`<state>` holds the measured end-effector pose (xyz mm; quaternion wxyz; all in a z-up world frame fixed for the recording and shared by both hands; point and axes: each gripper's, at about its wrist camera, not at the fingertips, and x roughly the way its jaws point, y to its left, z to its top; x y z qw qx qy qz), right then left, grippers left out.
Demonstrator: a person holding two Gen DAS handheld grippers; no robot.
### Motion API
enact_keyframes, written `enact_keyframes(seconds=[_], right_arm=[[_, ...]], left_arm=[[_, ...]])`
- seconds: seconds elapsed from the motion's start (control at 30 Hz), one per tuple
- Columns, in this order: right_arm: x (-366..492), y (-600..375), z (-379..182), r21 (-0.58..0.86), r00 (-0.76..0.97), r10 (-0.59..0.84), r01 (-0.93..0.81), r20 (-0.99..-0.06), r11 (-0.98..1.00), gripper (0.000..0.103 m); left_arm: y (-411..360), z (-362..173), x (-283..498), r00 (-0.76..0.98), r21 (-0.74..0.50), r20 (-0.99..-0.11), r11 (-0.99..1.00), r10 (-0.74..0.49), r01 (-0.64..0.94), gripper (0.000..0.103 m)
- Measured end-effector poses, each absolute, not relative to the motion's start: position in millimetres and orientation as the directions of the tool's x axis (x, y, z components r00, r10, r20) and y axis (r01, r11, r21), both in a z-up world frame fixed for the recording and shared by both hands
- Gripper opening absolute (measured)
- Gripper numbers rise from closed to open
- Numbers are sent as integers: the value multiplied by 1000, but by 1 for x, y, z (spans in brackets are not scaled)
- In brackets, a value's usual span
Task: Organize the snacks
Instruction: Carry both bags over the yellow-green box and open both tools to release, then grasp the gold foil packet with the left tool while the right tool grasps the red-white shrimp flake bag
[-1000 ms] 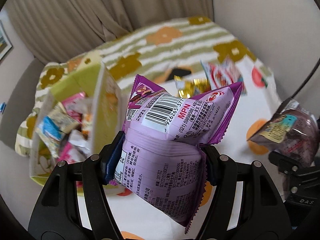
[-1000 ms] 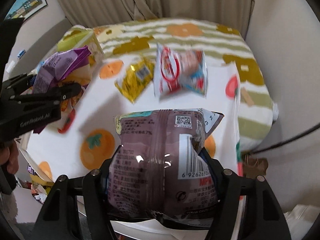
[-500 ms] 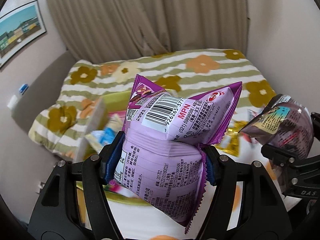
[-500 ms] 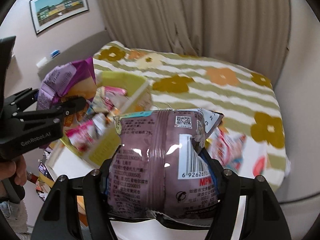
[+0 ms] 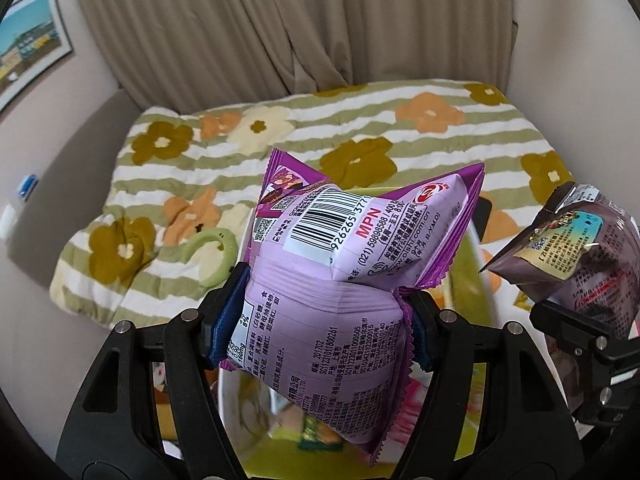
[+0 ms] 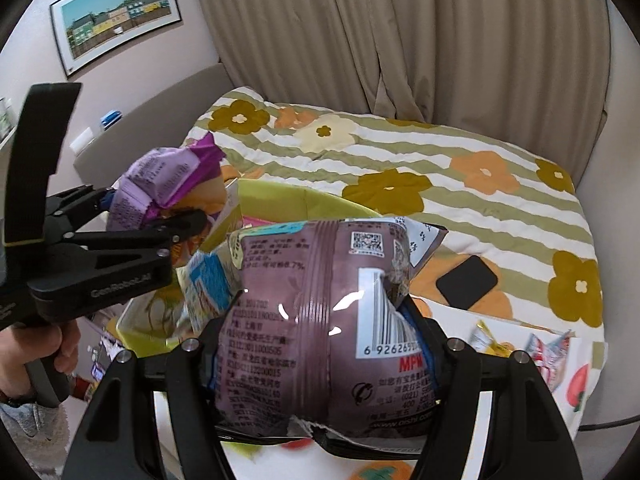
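Our left gripper [image 5: 326, 320] pinches a purple packet [image 5: 336, 280] between its fingers; our right gripper [image 6: 320, 340] pinches a brown packet [image 6: 320, 320].

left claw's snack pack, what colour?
Light purple pack with darker purple crimped edges, held in the left claw. Clearest in the left wrist view.

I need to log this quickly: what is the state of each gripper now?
Left gripper: closed on the light purple plastic snack bag.
Right gripper: closed on the dark brownish-purple glossy snack bag.
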<state>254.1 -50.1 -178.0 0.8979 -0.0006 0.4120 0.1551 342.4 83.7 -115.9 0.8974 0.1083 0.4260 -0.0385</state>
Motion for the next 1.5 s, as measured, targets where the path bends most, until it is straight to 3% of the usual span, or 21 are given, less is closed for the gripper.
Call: enact_keyframes(seconds=[0.2, 0.27, 0.7, 0.93, 1.0, 1.03, 1.07, 1.5], right_arm=[[276, -31, -192, 134, 599, 233, -206, -766, 969, 66], [280, -28, -197, 132, 594, 217, -184, -775, 974, 66], [286, -21, -214, 134, 556, 182, -127, -811, 983, 66], [297, -7, -215, 160, 549, 220, -157, -806, 975, 68], [299, -1, -215, 171, 565, 240, -173, -790, 970, 77], [299, 1, -216, 167, 571, 242, -181, -784, 969, 94], [297, 5, -215, 151, 584, 237, -193, -777, 970, 103], [245, 11, -210, 101, 621, 215, -213, -754, 972, 103]], left_arm=[[97, -141, 387, 588, 139, -808, 959, -34, 246, 71], [98, -147, 396, 578, 134, -815, 956, -44, 262, 102], [139, -154, 375, 565, 39, -820, 974, -95, 221, 102], [161, -147, 348, 580, 30, -812, 988, -63, 149, 102], [169, -143, 341, 586, 28, -809, 992, -50, 123, 102], [174, -141, 337, 589, 28, -807, 994, -42, 109, 102], [178, -140, 333, 592, 27, -805, 995, -35, 96, 102], [199, -138, 279, 600, -2, -800, 999, -27, 42, 102]])
